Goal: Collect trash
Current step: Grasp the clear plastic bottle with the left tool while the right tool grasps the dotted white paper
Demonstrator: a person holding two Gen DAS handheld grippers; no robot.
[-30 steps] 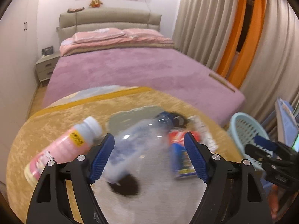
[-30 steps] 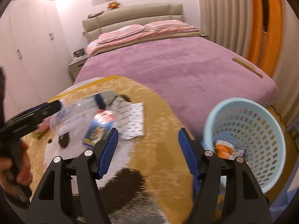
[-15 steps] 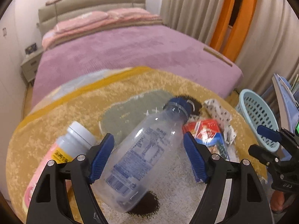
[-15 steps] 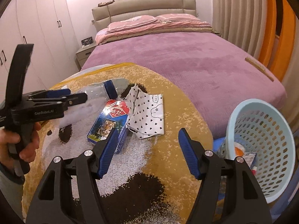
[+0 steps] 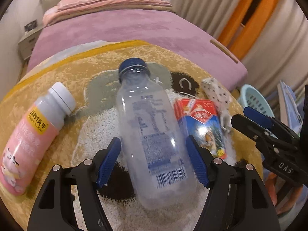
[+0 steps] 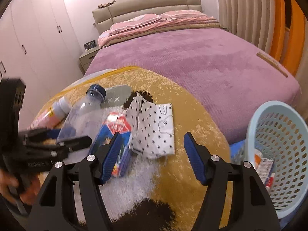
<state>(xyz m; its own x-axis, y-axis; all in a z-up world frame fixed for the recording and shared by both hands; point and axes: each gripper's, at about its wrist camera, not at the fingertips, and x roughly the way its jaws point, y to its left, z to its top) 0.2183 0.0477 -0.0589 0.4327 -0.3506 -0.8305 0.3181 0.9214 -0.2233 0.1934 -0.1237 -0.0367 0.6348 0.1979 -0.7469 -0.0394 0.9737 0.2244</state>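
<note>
The left gripper (image 5: 153, 160) points down at a clear plastic bottle with a dark blue cap (image 5: 152, 132) that lies on its side on the round yellow rug with a panda pattern (image 5: 100, 61). The bottle's lower body sits between the 2 blue-padded fingers (image 5: 108, 161). The fingers have just been closing in, yet a narrow gap shows on each side of the bottle, so they are apart and not yet pressing on it.

To the left of the clear bottle lies a pink milk bottle with a white cap and yellow label (image 5: 30, 134), apart from it. Just to its right lies a red and blue carton with a tiger picture (image 5: 202, 123), and beyond that a crumpled white bag with black dots (image 6: 154, 127).

The right gripper (image 6: 151, 156) hovers above the rug with its fingers apart and nothing between them; the carton's end shows just behind its left finger. At the right edge stands a pale blue perforated plastic basket (image 6: 284, 132) holding a few small packages. A bed with a purple cover (image 6: 202, 57) lies behind the rug.
</note>
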